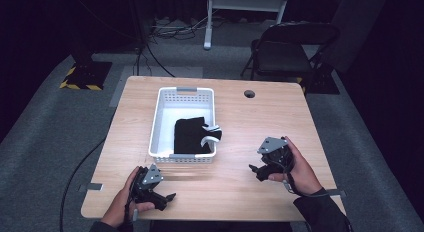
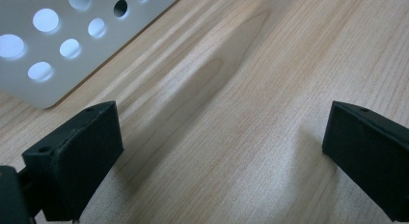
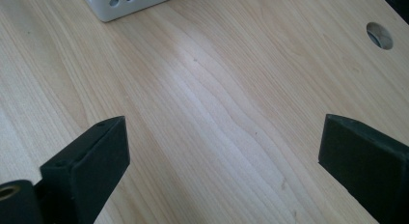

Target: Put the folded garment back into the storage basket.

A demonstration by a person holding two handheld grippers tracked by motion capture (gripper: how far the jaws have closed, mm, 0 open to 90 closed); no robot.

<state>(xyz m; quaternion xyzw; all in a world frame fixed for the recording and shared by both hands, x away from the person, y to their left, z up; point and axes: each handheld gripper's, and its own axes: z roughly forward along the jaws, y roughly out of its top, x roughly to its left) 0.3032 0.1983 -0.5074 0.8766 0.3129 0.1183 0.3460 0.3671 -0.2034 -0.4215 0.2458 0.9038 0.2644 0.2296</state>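
Observation:
A white perforated basket (image 1: pixel 161 109) stands on the wooden table (image 1: pixel 260 117), left of centre. Inside it lies a folded black garment (image 1: pixel 190 137) with white trim at its right edge. My left gripper (image 1: pixel 167 199) rests low near the table's front left edge, its jaws wide apart over bare wood (image 2: pixel 222 132), with a basket corner (image 2: pixel 53 45) just beyond. My right gripper (image 1: pixel 255 169) hovers over the table to the right of the basket, also open with nothing between its jaws (image 3: pixel 224 151); the basket's corner (image 3: pixel 125 2) shows far off.
A round cable hole (image 1: pixel 249 94) pierces the table behind the right gripper (image 3: pixel 379 35). A black folding chair (image 1: pixel 282 52) and a white stand (image 1: pixel 240 7) are beyond the far edge. A hazard-striped base (image 1: pixel 82 77) sits on the floor at left.

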